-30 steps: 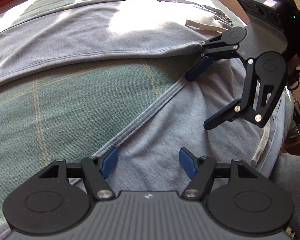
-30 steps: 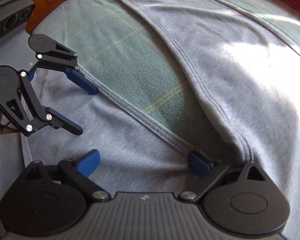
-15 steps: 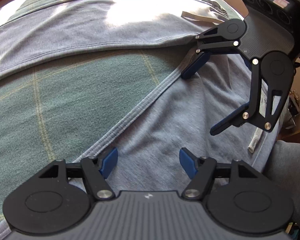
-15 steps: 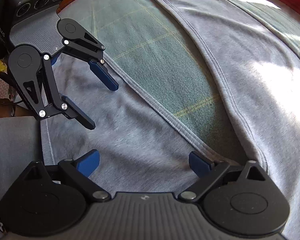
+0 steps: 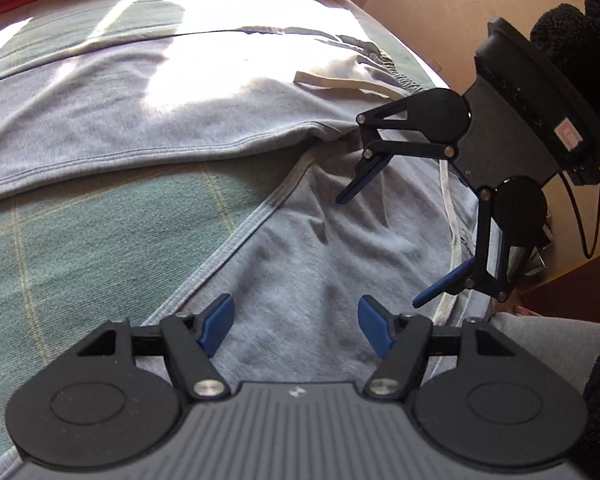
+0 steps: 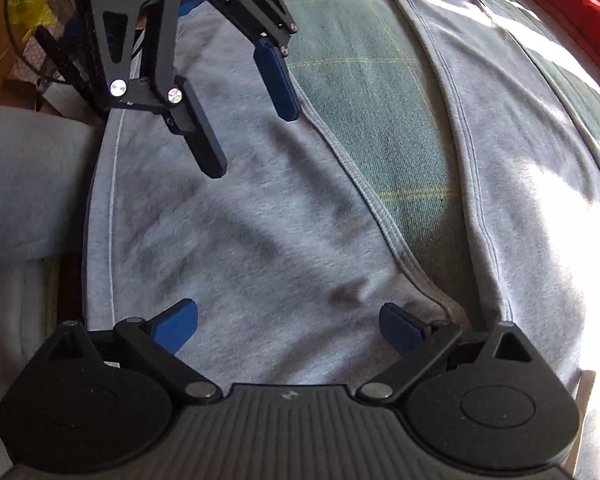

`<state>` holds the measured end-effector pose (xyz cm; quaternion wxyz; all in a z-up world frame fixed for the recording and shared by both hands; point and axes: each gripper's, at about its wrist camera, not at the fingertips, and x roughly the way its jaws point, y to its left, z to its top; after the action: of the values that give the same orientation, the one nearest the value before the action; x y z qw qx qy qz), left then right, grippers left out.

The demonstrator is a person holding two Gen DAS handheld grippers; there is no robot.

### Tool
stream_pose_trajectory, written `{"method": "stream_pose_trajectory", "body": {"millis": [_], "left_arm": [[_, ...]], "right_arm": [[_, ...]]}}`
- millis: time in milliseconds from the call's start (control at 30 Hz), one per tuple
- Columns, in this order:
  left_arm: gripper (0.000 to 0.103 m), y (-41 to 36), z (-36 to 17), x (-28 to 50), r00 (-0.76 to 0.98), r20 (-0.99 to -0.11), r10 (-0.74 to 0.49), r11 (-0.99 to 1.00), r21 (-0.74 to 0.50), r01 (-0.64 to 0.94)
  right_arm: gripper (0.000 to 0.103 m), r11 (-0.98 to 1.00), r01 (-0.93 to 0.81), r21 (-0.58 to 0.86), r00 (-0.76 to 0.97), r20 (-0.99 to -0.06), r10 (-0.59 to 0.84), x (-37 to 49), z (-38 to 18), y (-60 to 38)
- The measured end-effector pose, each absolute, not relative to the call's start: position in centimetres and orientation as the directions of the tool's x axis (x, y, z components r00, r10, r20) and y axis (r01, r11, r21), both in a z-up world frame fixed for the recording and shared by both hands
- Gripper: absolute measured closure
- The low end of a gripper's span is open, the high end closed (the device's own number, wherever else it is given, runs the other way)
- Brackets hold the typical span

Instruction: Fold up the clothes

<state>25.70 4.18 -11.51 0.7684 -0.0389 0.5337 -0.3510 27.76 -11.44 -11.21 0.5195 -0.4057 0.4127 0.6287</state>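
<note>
Grey sweatpants (image 5: 300,248) lie spread on a green checked bedcover (image 5: 80,232), filling the middle and right of the left wrist view. One leg runs across the upper half of that frame, lit by a bright patch of sun; the other leg comes down toward the lower centre, and its ribbed seam runs diagonally from centre to lower left. A wedge of bedcover shows between the two legs at the left. A pale drawstring (image 5: 340,84) lies on the waistband in the upper right, and a second white cord hangs down the right edge of the cloth.

The left gripper (image 5: 296,320) sits at the bottom centre of its own view, jaws released and spread, with bare grey fabric showing between the blue pads and nothing pinched. In the right wrist view it hangs at the upper left (image 6: 248,132), jaws apart over the cloth.

The right gripper (image 5: 380,252) hangs at the right of the left wrist view, its jaws wide apart above the sweatpants, holding nothing. In its own view (image 6: 288,324) the blue pads stand well apart at the bottom, over wrinkled grey fabric near the crotch seam.

A red cloth (image 6: 572,4) borders the upper right corner there, and a grey sleeve (image 6: 24,184) shows at the left edge.
</note>
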Motion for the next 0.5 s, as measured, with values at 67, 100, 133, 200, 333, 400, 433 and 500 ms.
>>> {"method": "stream_pose_trajectory", "body": {"millis": [67, 100, 133, 200, 333, 400, 433, 500], "left_arm": [[0.033, 3.0, -13.0, 26.3, 0.162, -0.811, -0.562, 0.756, -0.424, 0.498], [0.034, 2.9, -13.6, 26.5, 0.161, -0.825, -0.542, 0.769, -0.410, 0.491], [0.035, 3.0, -13.9, 26.5, 0.167, -0.831, -0.530, 0.779, -0.400, 0.483], [0.033, 3.2, -14.3, 26.5, 0.175, -0.840, -0.514, 0.795, -0.391, 0.464], [0.034, 3.7, -13.3, 26.3, 0.173, -0.843, -0.509, 0.812, -0.404, 0.422], [0.034, 3.5, -12.4, 25.6, 0.167, -0.841, -0.515, 0.796, -0.398, 0.456], [0.034, 3.4, -11.9, 25.1, 0.161, -0.837, -0.522, 0.783, -0.396, 0.479], [0.034, 2.7, -11.2, 23.8, 0.132, -0.828, -0.545, 0.743, -0.403, 0.535]], "right_arm": [[0.004, -0.204, -0.976, 0.072, -0.134, -0.942, 0.308, 26.2, -11.0, -12.1], [0.004, -0.238, -0.968, 0.078, -0.149, -0.942, 0.300, 25.5, -11.0, -12.3], [0.004, -0.260, -0.961, 0.094, -0.172, -0.940, 0.294, 24.8, -10.9, -12.5], [0.004, -0.302, -0.945, 0.130, -0.218, -0.935, 0.280, 23.3, -10.7, -12.8], [0.004, -0.264, -0.895, 0.360, -0.406, -0.902, 0.149, 21.3, -12.2, -13.3], [0.002, -0.238, -0.874, 0.423, -0.457, -0.882, 0.110, 20.4, -12.8, -13.9], [0.002, -0.236, -0.872, 0.428, -0.462, -0.880, 0.112, 20.0, -12.8, -14.3], [0.003, -0.207, -0.876, 0.435, -0.465, -0.876, 0.124, 20.2, -12.3, -14.4]]}}
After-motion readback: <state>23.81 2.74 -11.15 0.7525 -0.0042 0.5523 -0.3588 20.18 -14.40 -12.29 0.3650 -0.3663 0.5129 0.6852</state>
